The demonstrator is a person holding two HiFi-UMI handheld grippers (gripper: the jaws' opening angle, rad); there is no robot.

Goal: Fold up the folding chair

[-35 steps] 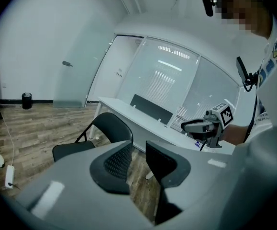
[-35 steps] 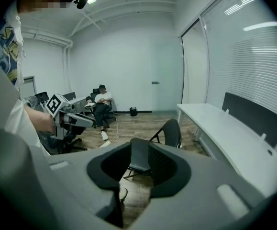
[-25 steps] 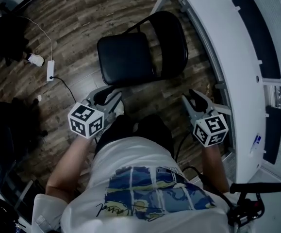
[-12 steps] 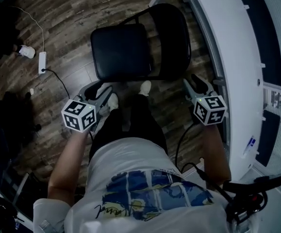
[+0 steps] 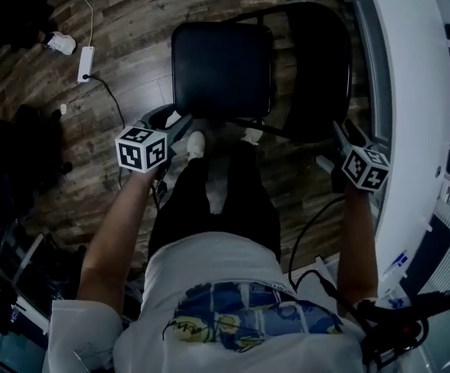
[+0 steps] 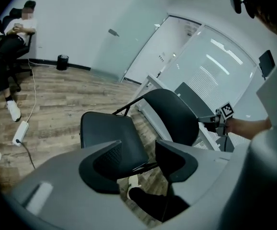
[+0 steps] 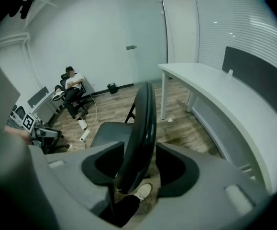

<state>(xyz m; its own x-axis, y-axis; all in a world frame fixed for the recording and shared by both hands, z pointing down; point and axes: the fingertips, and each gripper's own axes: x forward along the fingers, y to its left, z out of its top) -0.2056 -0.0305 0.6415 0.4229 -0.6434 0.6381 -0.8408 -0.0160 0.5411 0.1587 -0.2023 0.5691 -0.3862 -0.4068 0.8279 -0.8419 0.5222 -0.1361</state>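
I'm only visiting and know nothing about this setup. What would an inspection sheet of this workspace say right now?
Surface: wood-plank floor, dimly lit.
Job's things: folding chair still unfolded, seat level, backrest on the desk side.
Clutter: power strip; dark gear at left, too dim to name.
Grippers: left gripper jaws open, just been opening, seat's front corner between them, unclamped; right gripper jaws open, just been opening, backrest's edge between them.
Cables: black cable trails from the power strip; second cable hangs by the person's right arm.
Surroundings: white desk, glass wall, seated person by the far wall.
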